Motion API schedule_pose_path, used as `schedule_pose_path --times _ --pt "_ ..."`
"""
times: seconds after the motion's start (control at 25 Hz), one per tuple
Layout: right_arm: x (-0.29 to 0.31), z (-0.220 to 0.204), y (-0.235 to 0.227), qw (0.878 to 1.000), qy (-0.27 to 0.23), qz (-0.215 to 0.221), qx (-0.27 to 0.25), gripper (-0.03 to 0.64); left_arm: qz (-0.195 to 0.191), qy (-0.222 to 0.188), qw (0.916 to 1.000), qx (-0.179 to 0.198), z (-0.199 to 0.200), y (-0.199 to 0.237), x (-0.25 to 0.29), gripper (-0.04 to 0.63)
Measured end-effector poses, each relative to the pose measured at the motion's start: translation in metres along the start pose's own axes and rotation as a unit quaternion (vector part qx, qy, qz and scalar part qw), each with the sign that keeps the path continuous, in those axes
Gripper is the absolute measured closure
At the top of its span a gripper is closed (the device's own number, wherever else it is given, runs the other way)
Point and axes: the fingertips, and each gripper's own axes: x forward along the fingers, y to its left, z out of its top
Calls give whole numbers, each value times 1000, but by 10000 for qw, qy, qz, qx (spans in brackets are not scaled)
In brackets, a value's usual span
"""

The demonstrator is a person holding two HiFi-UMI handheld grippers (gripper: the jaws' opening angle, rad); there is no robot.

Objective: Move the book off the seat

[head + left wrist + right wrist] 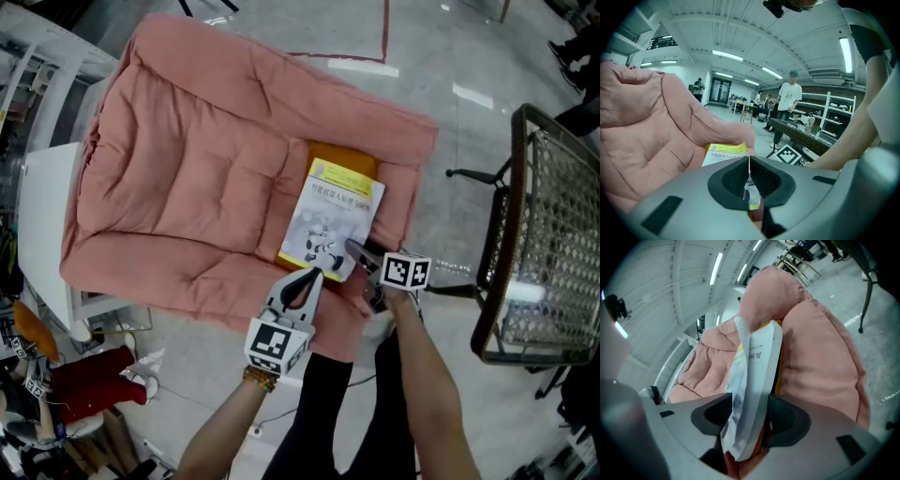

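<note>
A white book with a yellow top band (333,216) lies on the right side of a pink padded seat (187,169), over something orange (345,157). My right gripper (354,248) is at the book's near edge. In the right gripper view the book (757,362) stands between the jaws of the right gripper (747,413), which are open wider than the book is thick. My left gripper (312,277) sits at the book's near left corner. In the left gripper view the pads of the left gripper (749,176) meet on a thin white sheet edge of the book (724,152).
A dark wire-mesh chair (544,234) stands on the floor to the right of the seat. A white shelf unit (42,216) is at the left, and a red bag (89,384) lies at the near left. A person (787,103) stands far off by a woven table (806,138).
</note>
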Motion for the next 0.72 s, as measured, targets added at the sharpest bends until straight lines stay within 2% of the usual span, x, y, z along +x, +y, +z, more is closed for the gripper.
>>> schedule_pose_path --times 0.12,0.24,0.32,0.44,0.52,0.6,0.68,0.72 --pt "11 0 -8 9993 178 -334 -71 388 -17 -6 10000 -28 0 0 -1 581" --pt "5 5 -4 9992 -26 -372 -134 424 -26 42 10000 -41 -3 3 -3 581" --pt "-3 8 4 9997 -175 -140 -72 465 -5 70 9999 -74 -6 6 -4 581" --pt "-11 11 23 9982 -186 564 121 502 59 69 9999 -128 -6 11 -4 581" --pt "-2 4 31 9969 174 768 75 496 83 49 9999 -129 -4 13 -4 581" --pt "15 -6 29 9964 583 608 -19 386 79 18 9999 -109 -3 14 -3 581" --pt "26 -11 19 9971 681 336 36 376 70 11 9999 -115 -2 12 -3 581" --pt "29 -11 16 9975 647 247 101 398 63 19 9999 -121 -1 11 -3 581"
